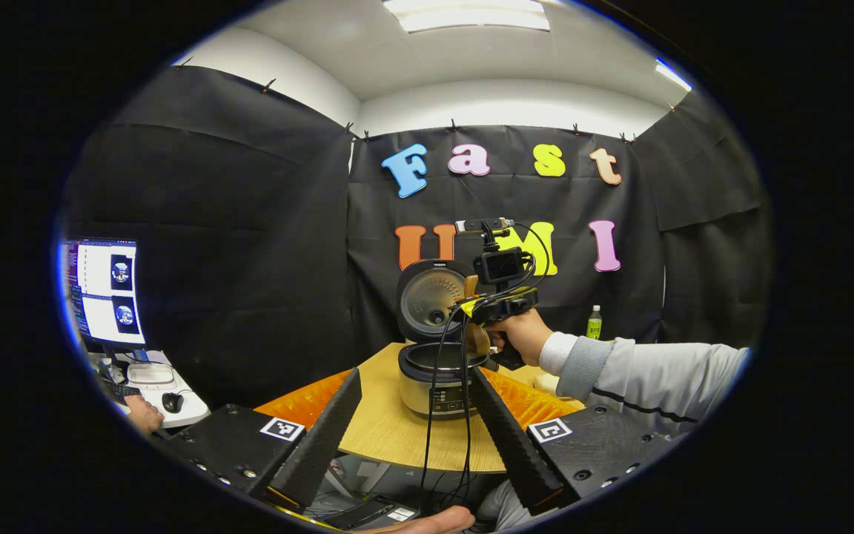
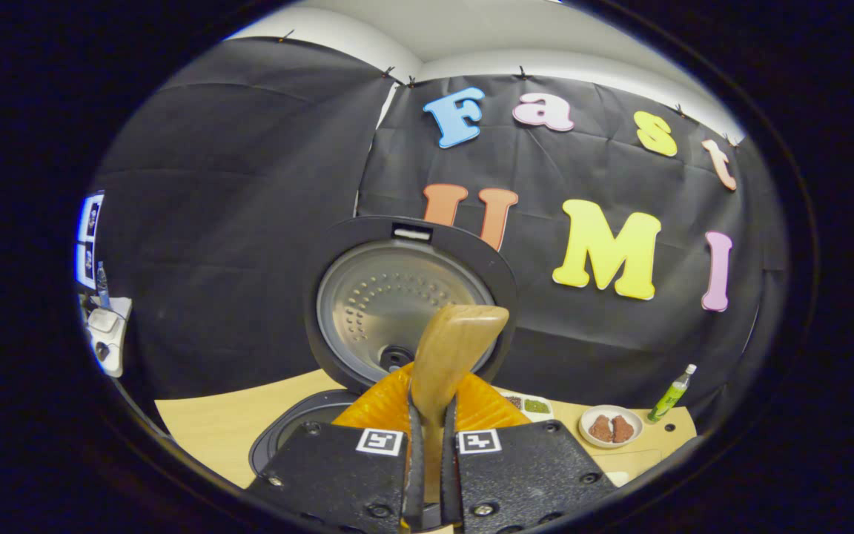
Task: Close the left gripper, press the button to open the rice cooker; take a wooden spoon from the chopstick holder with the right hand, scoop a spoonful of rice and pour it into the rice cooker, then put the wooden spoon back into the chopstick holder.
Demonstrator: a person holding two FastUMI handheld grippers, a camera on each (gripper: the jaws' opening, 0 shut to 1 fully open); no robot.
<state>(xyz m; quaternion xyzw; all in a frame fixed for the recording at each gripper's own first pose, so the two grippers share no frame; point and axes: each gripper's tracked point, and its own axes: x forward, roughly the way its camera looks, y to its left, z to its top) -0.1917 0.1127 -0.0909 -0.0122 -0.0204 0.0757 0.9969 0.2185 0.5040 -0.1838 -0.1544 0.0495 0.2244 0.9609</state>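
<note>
Wooden spoon [image 2: 451, 348] is clamped between the two fingers of the right gripper [image 2: 431, 475], its bowl raised in front of the open lid [image 2: 405, 297] of the rice cooker [image 1: 438, 374]. I judge the pouring step is in hand. Next the spoon must tip over the pot, then return to its holder. The left gripper [image 1: 412, 430] hangs back with fingers wide apart, holding nothing.
</note>
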